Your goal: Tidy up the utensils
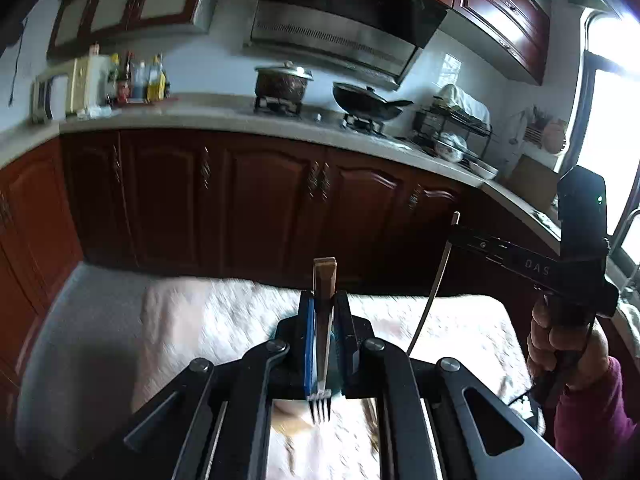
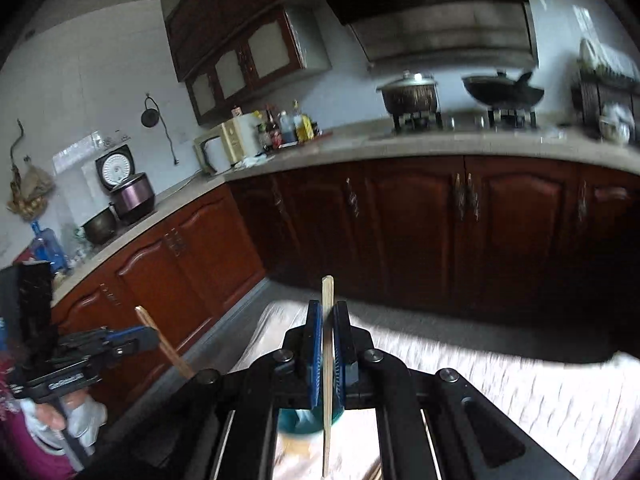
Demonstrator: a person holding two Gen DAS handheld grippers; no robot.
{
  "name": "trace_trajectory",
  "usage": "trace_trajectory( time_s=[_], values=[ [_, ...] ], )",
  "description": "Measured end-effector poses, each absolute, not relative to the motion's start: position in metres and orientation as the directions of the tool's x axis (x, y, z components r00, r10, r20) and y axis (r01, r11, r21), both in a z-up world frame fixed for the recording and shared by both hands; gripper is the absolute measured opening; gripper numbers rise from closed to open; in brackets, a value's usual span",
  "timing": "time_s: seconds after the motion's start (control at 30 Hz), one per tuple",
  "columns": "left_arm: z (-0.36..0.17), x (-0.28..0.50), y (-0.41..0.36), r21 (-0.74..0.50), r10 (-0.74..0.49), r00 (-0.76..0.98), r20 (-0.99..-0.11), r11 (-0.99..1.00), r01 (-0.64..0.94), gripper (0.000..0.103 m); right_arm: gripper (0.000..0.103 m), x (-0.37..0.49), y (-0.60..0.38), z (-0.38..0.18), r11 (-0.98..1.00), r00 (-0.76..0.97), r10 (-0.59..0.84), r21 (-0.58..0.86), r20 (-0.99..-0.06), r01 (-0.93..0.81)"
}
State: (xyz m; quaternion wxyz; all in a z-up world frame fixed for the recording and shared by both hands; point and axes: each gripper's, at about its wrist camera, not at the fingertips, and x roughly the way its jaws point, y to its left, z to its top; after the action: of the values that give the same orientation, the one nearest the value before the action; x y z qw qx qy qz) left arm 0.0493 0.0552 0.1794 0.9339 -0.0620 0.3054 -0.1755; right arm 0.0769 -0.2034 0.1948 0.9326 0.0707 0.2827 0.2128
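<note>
Left wrist view: my left gripper (image 1: 325, 320) is clamped on a wooden-handled fork (image 1: 323, 332), tines down; my right gripper (image 2: 328, 332) pinches a chopstick (image 2: 327, 364). Both are carried above the teal holder (image 2: 298, 424); next, I judge, lower them in.

Black left tongs (image 1: 325, 320) with blue pads, round silver screws, magenta sleeve (image 1: 588, 420), bare hand (image 1: 560, 340)

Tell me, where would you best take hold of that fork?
On the flat handle, as the left gripper does now: jaws closing from either side on its broad faces. The fork hangs upright, wooden end up, tines down, so the narrow shaft sits squarely between the pads.
</note>
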Motion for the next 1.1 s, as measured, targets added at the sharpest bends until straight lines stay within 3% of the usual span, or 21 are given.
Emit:
trace_trajectory(
  time_s=[0.5, 0.93, 1.1],
  values=[
    [0.129, 0.116, 0.032, -0.137, -0.255, 0.755, -0.604, 0.967, 0.217, 0.01, 0.007, 0.156, -0.151, 0.169, 0.914, 0.776, 0.405, 0.2, -0.483, -0.352],
    [0.076, 0.125, 0.03, -0.162, -0.233, 0.686, -0.689, 0.972, 0.168, 0.01, 0.007, 0.173, -0.141, 0.087, 0.9, 0.652, 0.433, 0.259, -0.622, -0.35],
    [0.076, 0.125, 0.031, -0.184, -0.245, 0.688, -0.683, 0.969, 0.162, 0.01, 0.014, 0.176, -0.15, 0.076, 0.896, 0.613, 0.443, 0.306, -0.654, -0.321]
  ],
)
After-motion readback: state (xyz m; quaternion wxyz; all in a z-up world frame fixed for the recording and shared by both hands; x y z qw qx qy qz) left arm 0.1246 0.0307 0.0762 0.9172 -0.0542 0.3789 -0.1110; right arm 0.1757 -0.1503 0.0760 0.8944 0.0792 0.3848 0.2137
